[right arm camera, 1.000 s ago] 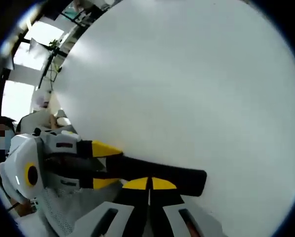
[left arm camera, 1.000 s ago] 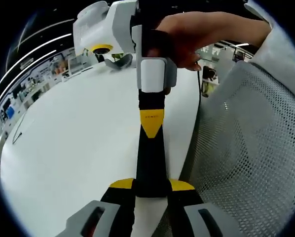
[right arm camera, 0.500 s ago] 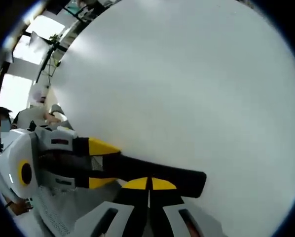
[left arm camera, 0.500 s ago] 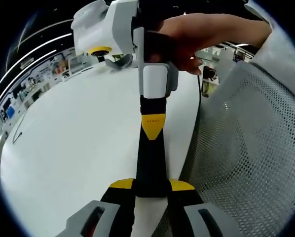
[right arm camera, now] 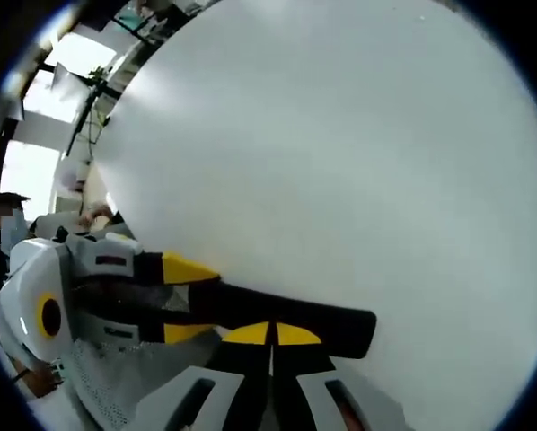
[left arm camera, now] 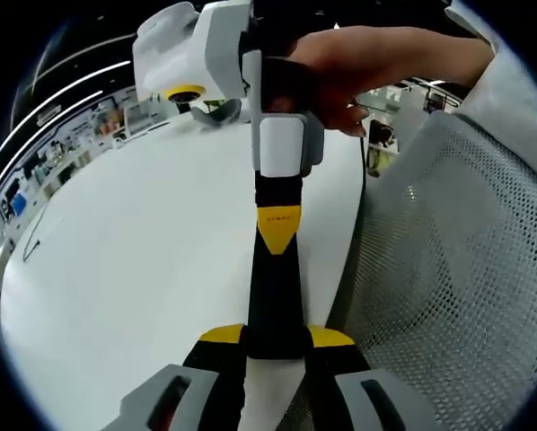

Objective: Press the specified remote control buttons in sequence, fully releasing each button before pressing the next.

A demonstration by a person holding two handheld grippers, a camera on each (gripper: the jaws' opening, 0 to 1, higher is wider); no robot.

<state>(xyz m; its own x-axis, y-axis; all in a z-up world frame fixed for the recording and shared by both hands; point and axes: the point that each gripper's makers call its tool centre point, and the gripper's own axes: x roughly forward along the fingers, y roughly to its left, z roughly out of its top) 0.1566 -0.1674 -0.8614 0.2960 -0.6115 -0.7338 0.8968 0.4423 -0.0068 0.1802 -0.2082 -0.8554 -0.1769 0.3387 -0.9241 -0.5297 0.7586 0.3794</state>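
Clamped between the left gripper's [left arm camera: 276, 348] jaws near the flat white tabletop's [left arm camera: 143, 242] edge: a slim black remote control [left arm camera: 276, 301], grey mesh chair back [left arm camera: 448, 269] just beside, broad open surface opposite. Right gripper [right arm camera: 273, 334] pinched closed, empty, tips at the remote. Hardly changed from half a second ago.

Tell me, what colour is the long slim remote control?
Black, clearest in the left gripper view: remote control.

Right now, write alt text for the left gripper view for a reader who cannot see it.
The left gripper is shut on a long black remote control above a white table. The right gripper, held by a hand, touches the remote's far end with its closed tips. A grey mesh chair back stands at right.
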